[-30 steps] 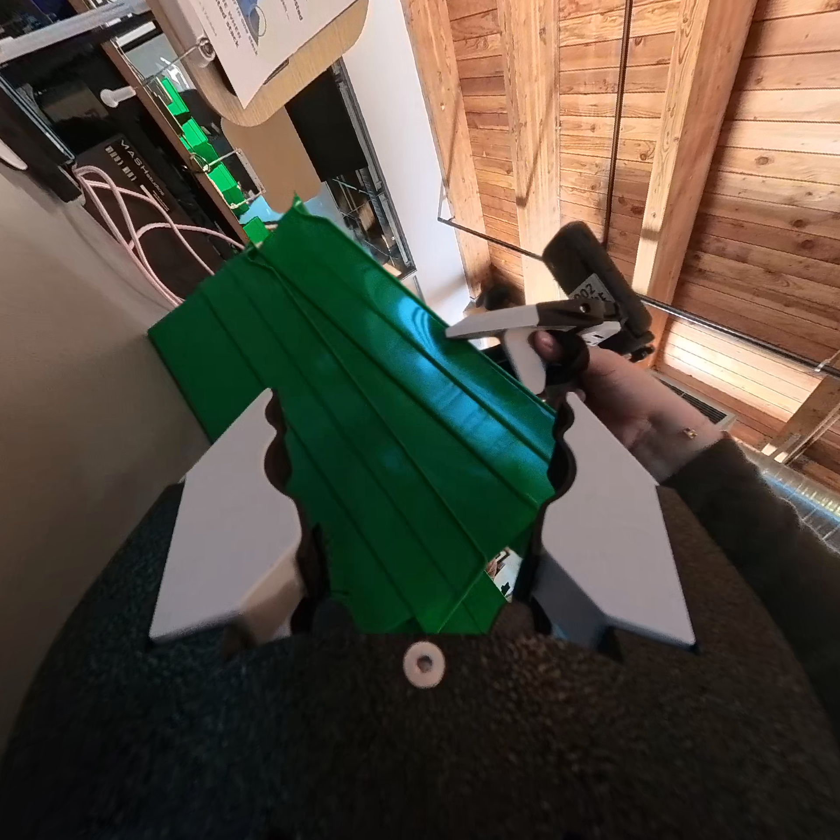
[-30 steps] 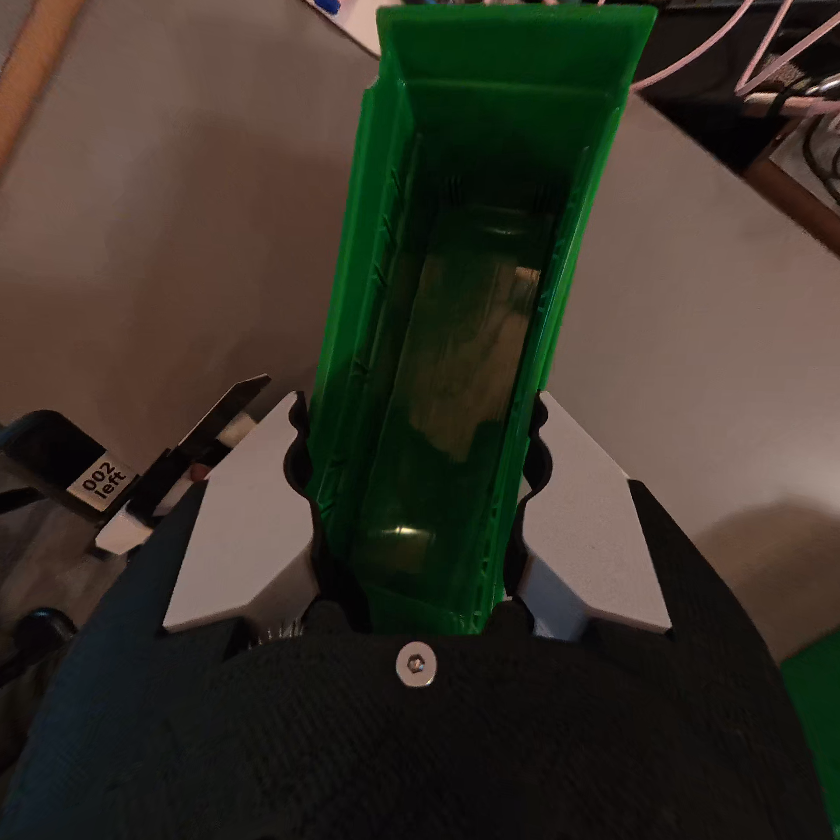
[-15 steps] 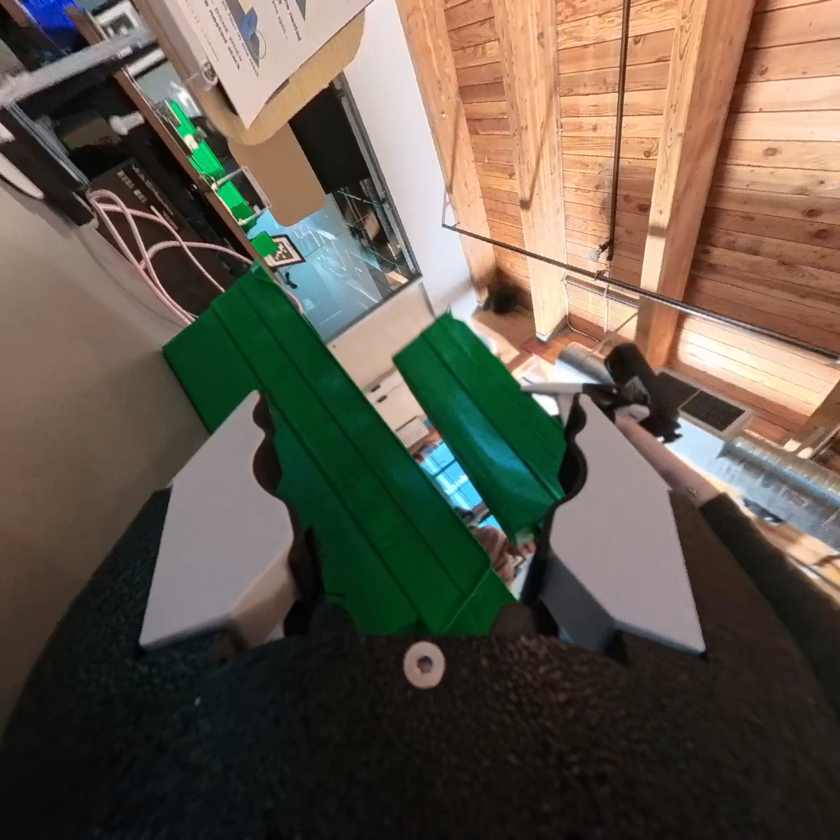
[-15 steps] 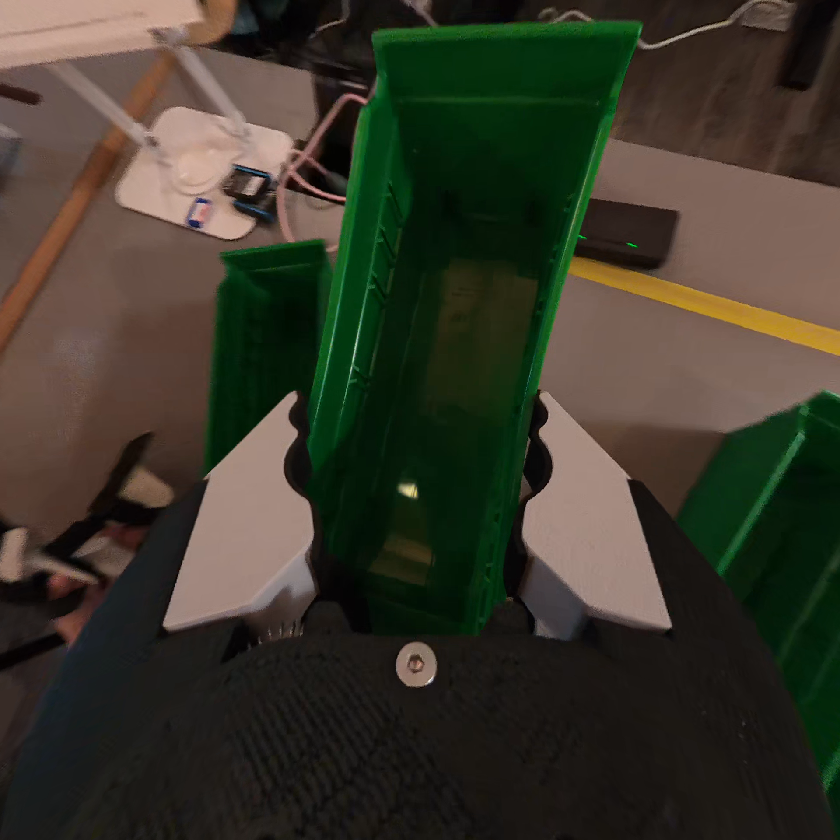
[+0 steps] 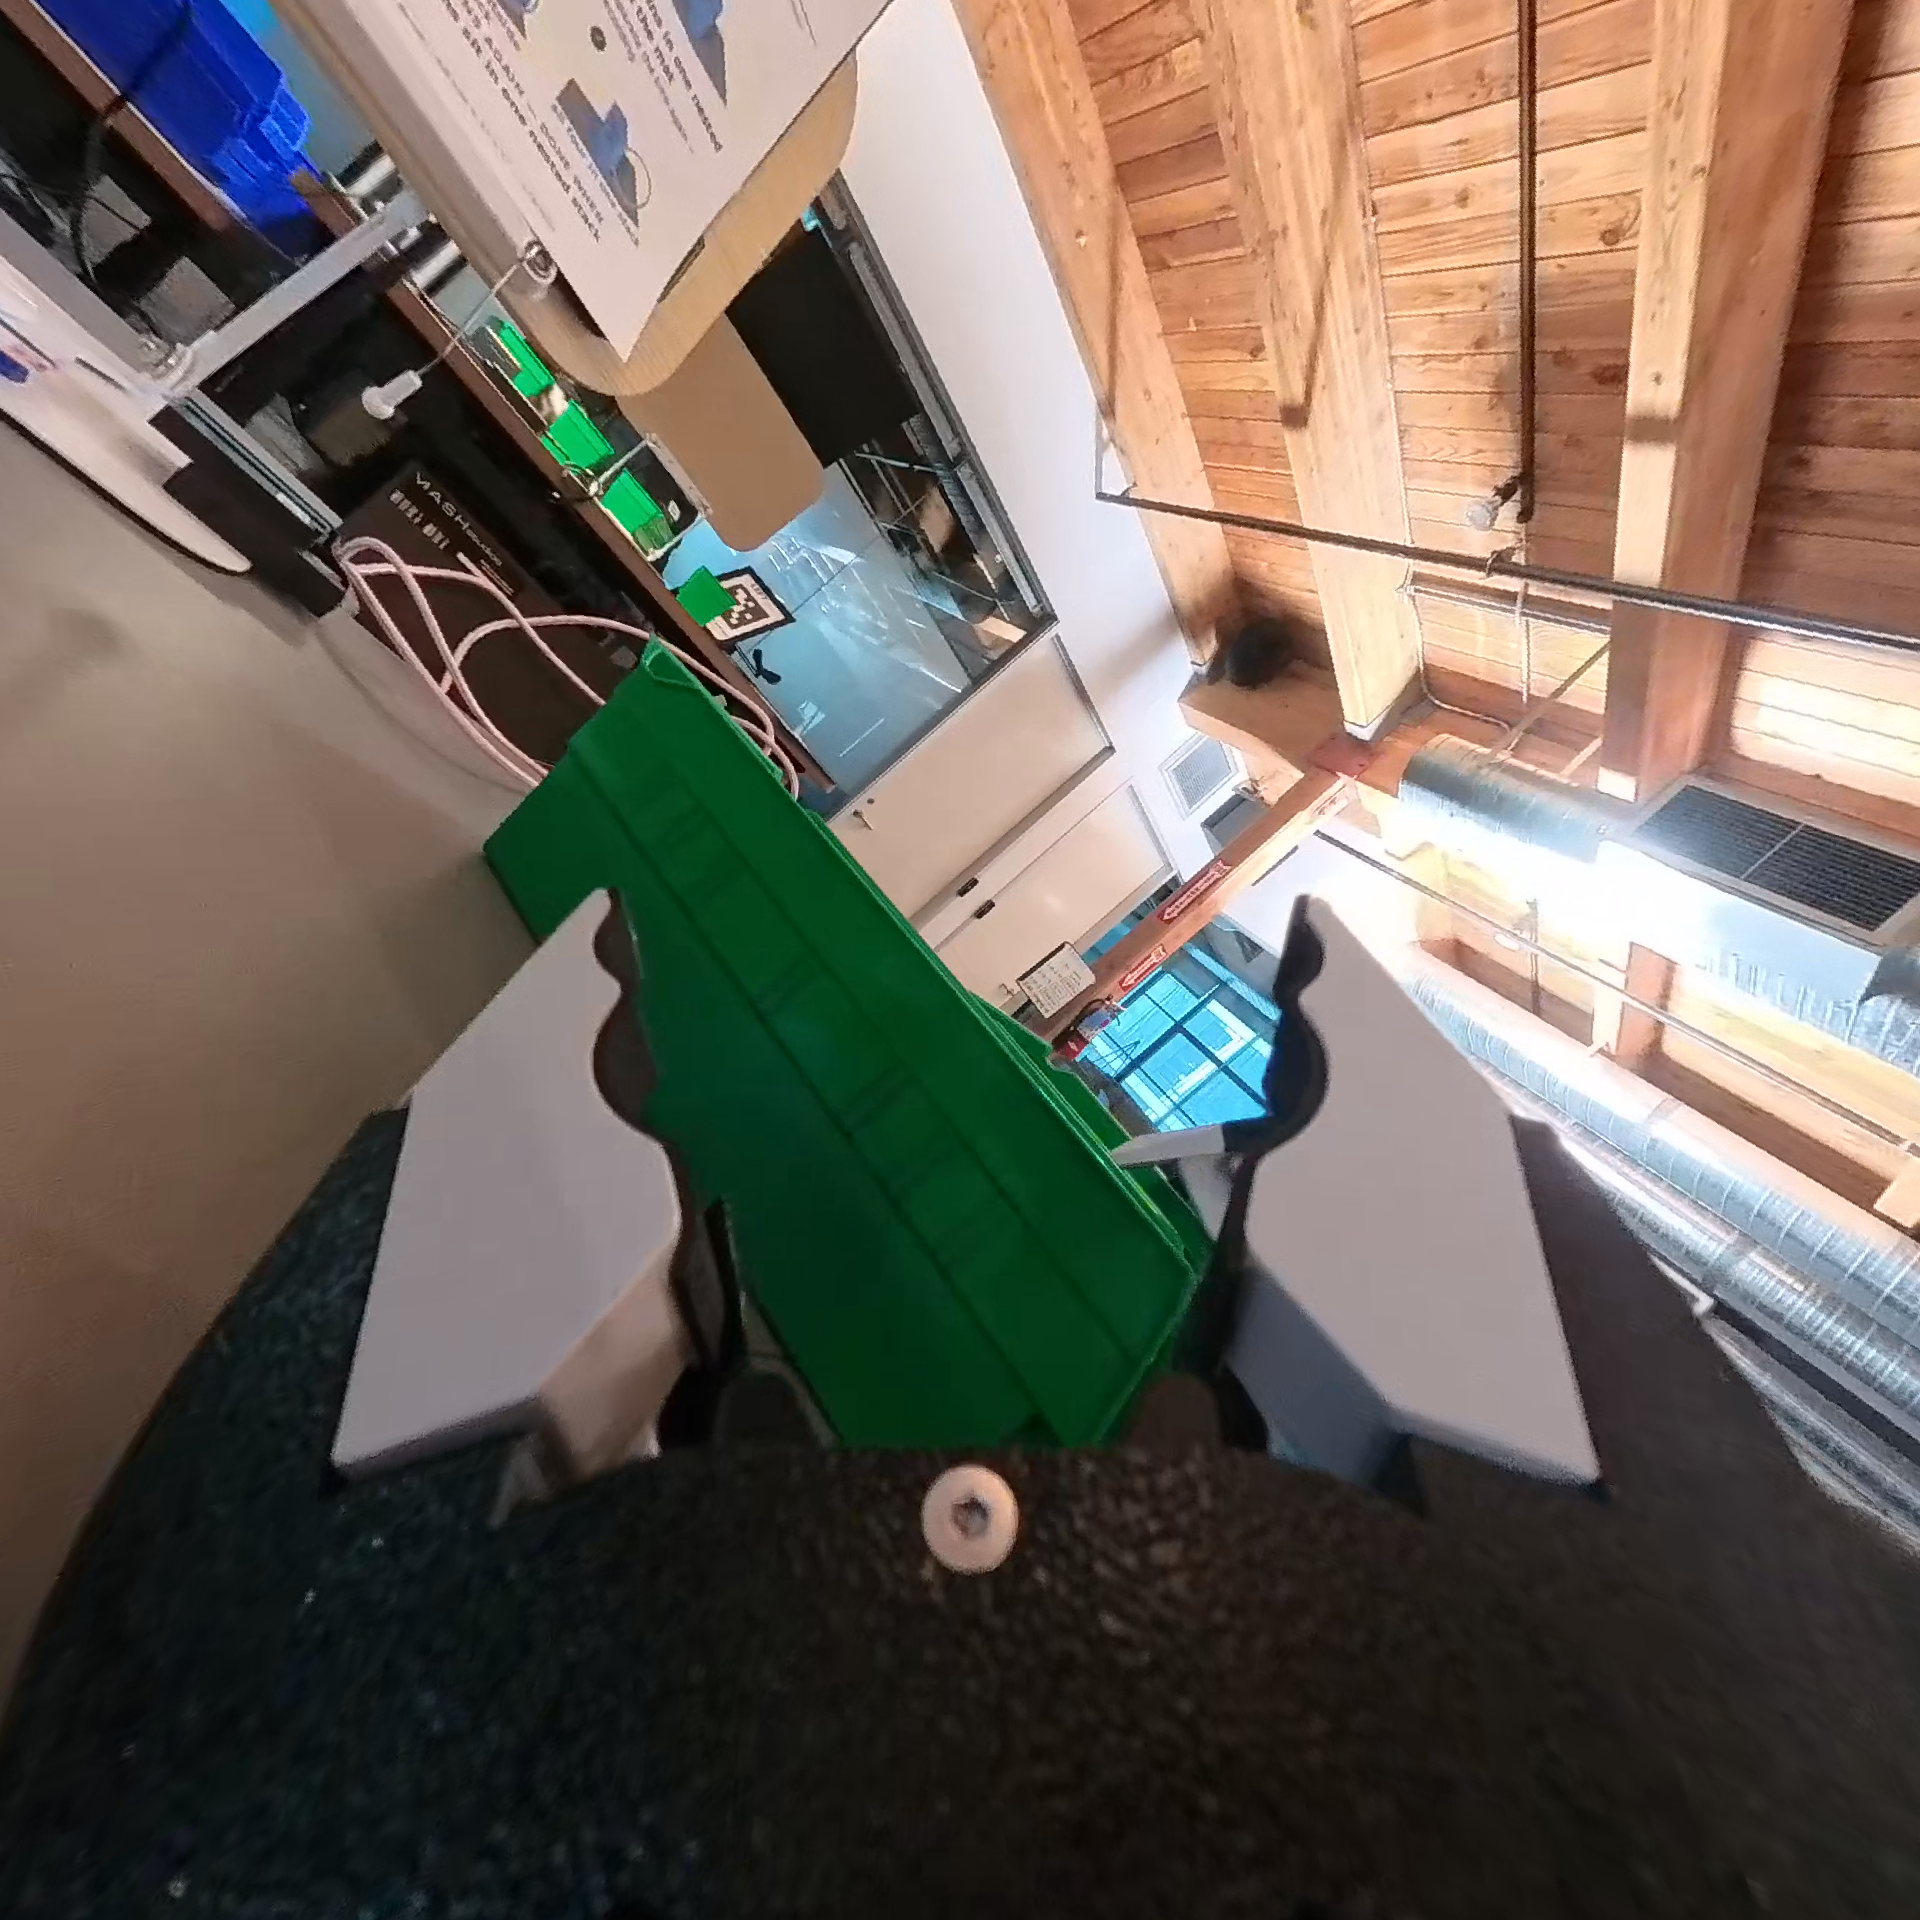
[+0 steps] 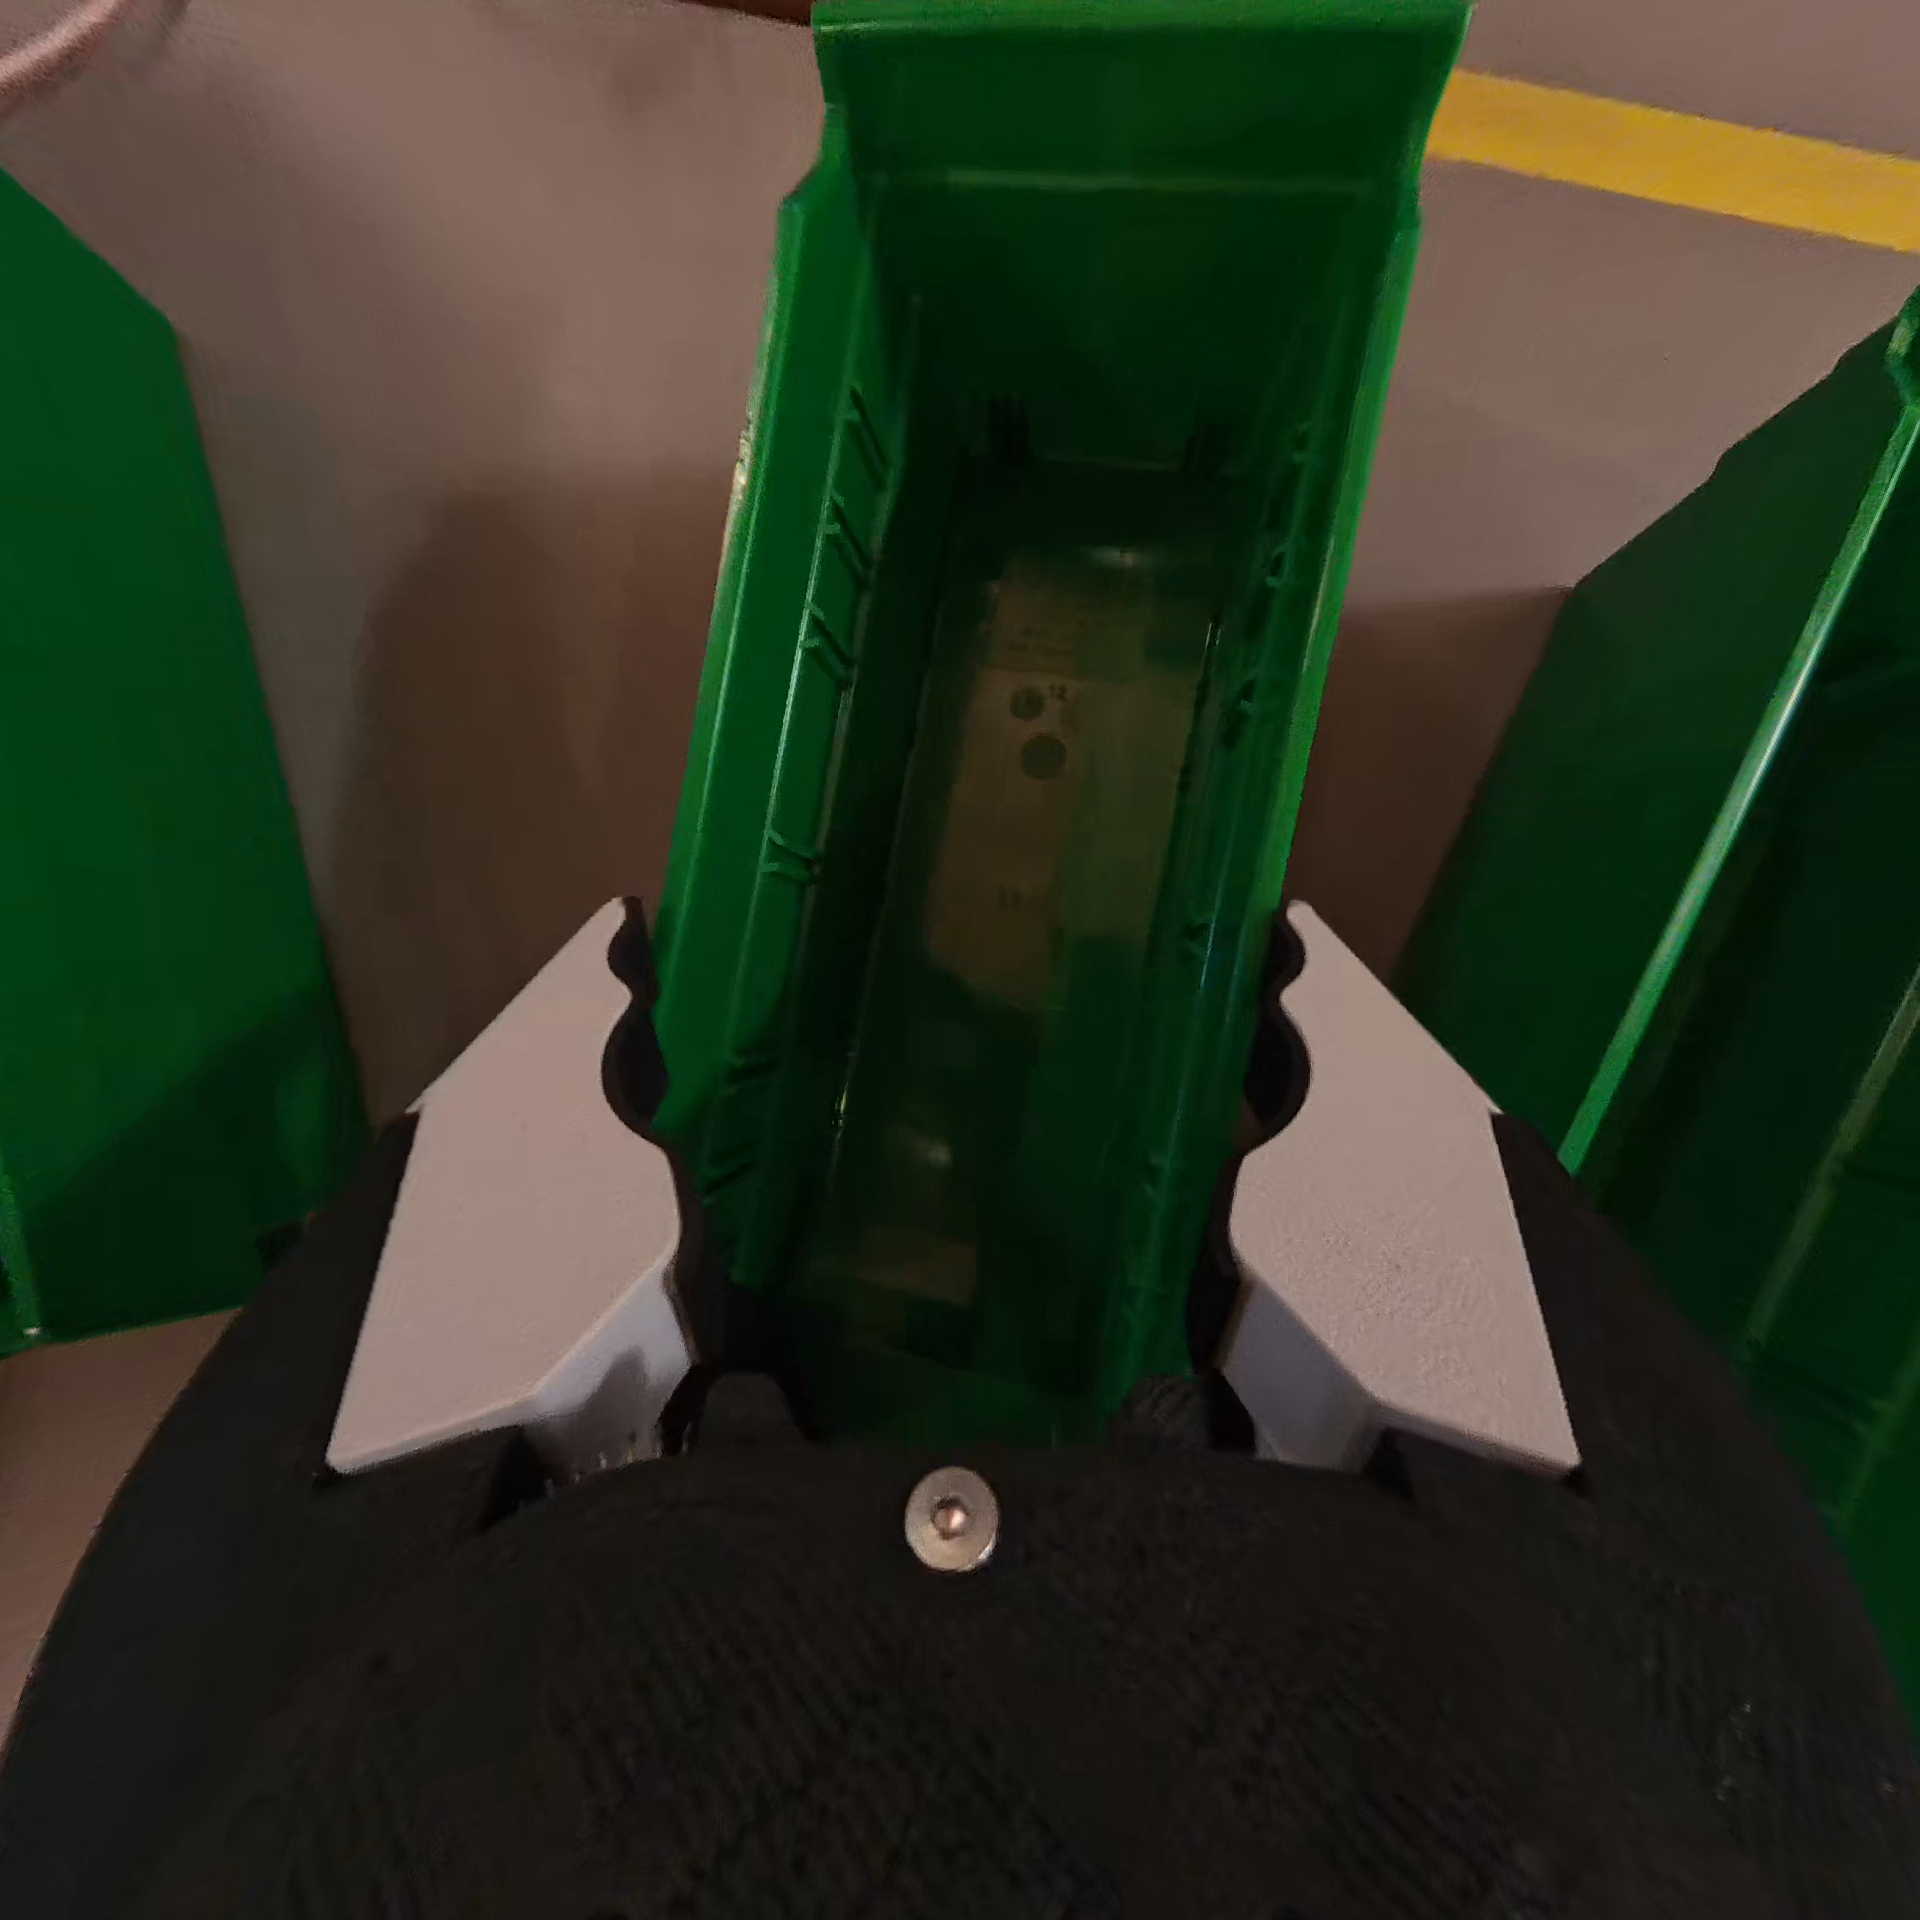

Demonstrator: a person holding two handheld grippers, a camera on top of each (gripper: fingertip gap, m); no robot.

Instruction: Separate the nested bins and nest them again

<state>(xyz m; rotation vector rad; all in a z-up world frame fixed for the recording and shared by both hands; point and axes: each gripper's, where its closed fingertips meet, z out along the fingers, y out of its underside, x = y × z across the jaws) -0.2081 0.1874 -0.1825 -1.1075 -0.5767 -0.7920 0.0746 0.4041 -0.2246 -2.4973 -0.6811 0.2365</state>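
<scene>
My left gripper (image 5: 954,906) is shut on a green bin (image 5: 862,1091), seen from its ribbed outer side, tilted up off the beige surface (image 5: 156,935). A white fingertip of the other gripper (image 5: 1174,1145) peeks out behind that bin's right edge. My right gripper (image 6: 958,912) is shut on a second green bin (image 6: 1060,520), gripped across its two long walls. Its open top faces the camera, and a pale label lies on its floor. The two held bins are apart, not nested.
In the right wrist view a green bin (image 6: 114,748) fills the left edge and another green bin (image 6: 1745,852) fills the right edge, close to my held bin. A yellow line (image 6: 1683,166) crosses the surface beyond. Pink cables (image 5: 447,644) and shelving stand behind the left bin.
The right gripper's bin has come out of the left gripper's bin and moved away. The right view has swung round, so green bins now show on both sides.
</scene>
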